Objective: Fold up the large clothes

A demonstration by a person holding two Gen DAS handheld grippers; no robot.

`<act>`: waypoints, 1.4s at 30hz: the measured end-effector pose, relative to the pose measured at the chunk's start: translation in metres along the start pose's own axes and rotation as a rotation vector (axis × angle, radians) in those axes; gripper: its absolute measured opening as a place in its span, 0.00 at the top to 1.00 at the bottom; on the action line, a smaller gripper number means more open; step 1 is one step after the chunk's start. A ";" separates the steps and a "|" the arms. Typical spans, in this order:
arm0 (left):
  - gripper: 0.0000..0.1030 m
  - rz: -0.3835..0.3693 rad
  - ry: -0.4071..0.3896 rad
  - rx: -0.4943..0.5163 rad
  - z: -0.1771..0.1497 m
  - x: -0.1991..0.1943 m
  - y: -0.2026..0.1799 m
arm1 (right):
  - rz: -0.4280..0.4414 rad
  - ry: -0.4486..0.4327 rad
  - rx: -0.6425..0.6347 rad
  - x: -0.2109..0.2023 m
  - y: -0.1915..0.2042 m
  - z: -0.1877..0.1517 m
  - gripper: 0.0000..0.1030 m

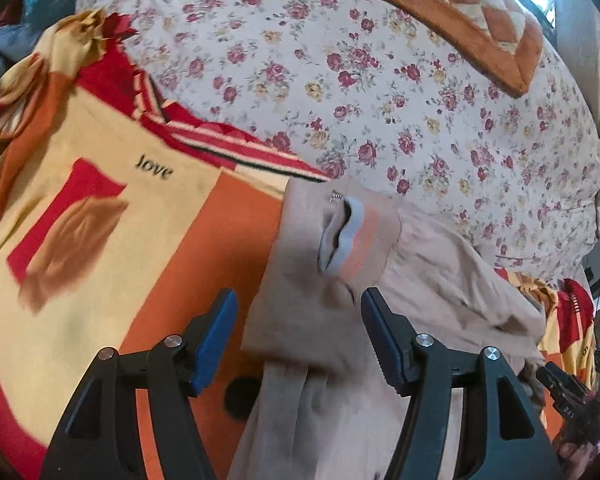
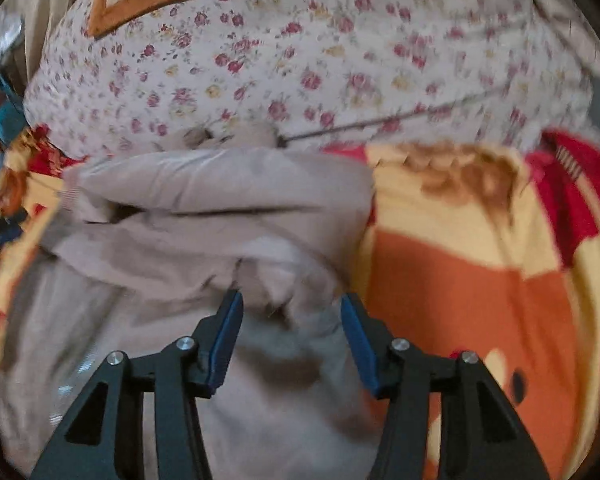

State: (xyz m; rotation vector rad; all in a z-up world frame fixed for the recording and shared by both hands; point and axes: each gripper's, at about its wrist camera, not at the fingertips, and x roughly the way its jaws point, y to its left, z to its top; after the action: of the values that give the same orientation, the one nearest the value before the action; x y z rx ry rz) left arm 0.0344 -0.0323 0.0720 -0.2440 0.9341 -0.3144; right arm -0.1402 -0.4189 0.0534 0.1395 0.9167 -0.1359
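Spread over a bed, a floral sheet (image 1: 340,80) is seen, and on its near part an orange, cream and red blanket (image 1: 112,208) printed with the word "love" is laid. Farther back from the blanket, an orange-bordered checked cushion (image 1: 460,12) rests on the sheet. On the blanket a beige garment (image 1: 340,288) lies partly folded, its grey-lined collar turned toward the sheet; in the right wrist view the same garment (image 2: 204,216) is bunched in thick folds. The left claw (image 1: 298,312) is held wide open above the garment's collar end, with nothing gripped. The right claw (image 2: 292,312) is likewise spread wide over the garment's crumpled edge, and no cloth is pinched between its blue pads.
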 end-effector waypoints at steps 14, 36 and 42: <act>0.62 -0.054 0.102 0.049 0.032 0.076 -0.024 | 0.095 -0.047 0.078 0.030 -0.008 0.008 0.62; 0.88 -0.103 0.171 -0.077 0.024 0.044 -0.009 | 0.232 0.147 0.174 0.012 -0.042 -0.028 0.94; 0.68 -0.167 0.055 -0.100 0.048 -0.003 0.003 | 0.278 0.039 0.290 -0.035 -0.062 -0.013 0.45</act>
State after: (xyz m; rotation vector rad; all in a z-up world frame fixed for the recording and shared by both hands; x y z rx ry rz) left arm 0.0722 -0.0253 0.1011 -0.4080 0.9869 -0.4305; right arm -0.1824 -0.4757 0.0692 0.5374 0.9040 -0.0071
